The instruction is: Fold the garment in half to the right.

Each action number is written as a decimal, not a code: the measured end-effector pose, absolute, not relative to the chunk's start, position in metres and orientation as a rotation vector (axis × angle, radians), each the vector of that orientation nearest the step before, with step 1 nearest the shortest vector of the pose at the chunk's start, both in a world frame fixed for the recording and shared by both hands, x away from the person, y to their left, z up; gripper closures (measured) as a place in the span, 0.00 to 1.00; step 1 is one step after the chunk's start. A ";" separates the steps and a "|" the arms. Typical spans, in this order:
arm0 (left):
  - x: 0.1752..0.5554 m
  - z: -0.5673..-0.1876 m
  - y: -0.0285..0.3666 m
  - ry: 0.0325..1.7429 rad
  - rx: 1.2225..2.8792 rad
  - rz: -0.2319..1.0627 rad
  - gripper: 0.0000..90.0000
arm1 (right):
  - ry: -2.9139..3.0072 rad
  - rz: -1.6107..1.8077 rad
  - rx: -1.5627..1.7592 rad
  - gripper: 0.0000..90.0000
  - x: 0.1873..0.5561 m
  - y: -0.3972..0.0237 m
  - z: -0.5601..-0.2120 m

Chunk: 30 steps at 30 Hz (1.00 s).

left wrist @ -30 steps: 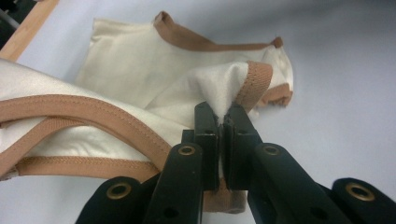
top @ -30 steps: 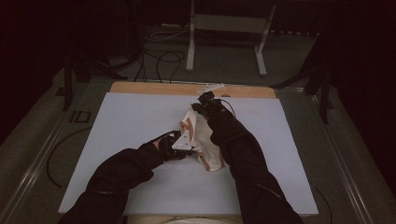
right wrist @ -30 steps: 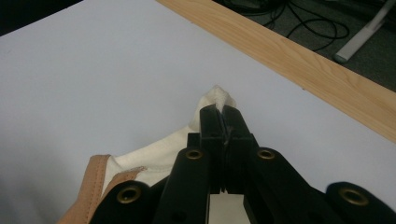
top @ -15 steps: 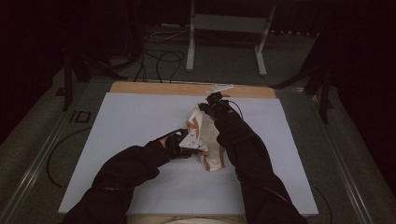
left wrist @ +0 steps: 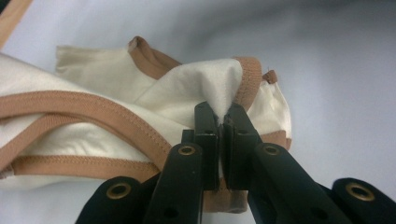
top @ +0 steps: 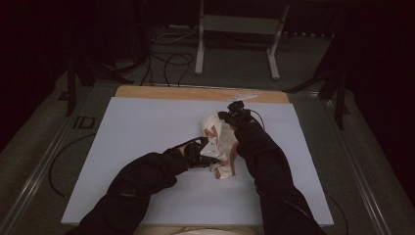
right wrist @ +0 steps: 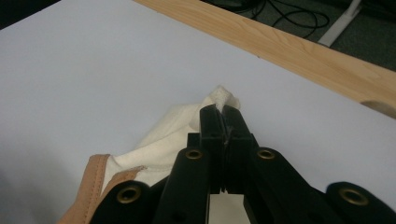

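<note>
While the cream cotton garment with tan elastic trim [top: 221, 147] is bunched mid-table on the pale grey mat [top: 147, 127], it is gripped at both ends. A fold beside the trim is pinched in the fully closed left gripper [left wrist: 220, 122]; a cream corner is clamped tight in the right gripper [right wrist: 225, 116], toward the wooden strip [right wrist: 289, 51]. Grasping is judged done; spreading or folding flat seemingly remains.
</note>
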State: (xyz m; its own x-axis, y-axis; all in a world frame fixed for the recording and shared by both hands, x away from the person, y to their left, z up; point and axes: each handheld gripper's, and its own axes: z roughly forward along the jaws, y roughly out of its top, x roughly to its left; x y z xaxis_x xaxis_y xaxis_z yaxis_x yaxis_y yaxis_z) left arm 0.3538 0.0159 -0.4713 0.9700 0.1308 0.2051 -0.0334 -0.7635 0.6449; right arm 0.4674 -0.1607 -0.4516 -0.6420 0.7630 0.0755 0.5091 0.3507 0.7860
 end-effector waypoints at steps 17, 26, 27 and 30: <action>0.359 -0.489 -0.010 0.108 2.452 0.261 0.97 | 2.304 1.194 1.208 0.99 0.471 -0.186 -0.486; 0.361 -0.496 -0.018 0.163 2.445 0.244 0.97 | 2.313 1.165 1.234 0.99 0.474 -0.191 -0.501; 0.362 -0.496 -0.018 0.173 2.446 0.236 0.97 | 2.313 1.159 1.233 0.99 0.475 -0.192 -0.503; 0.362 -0.499 -0.021 0.177 2.455 0.240 0.96 | 2.318 1.143 1.246 0.99 0.477 -0.194 -0.508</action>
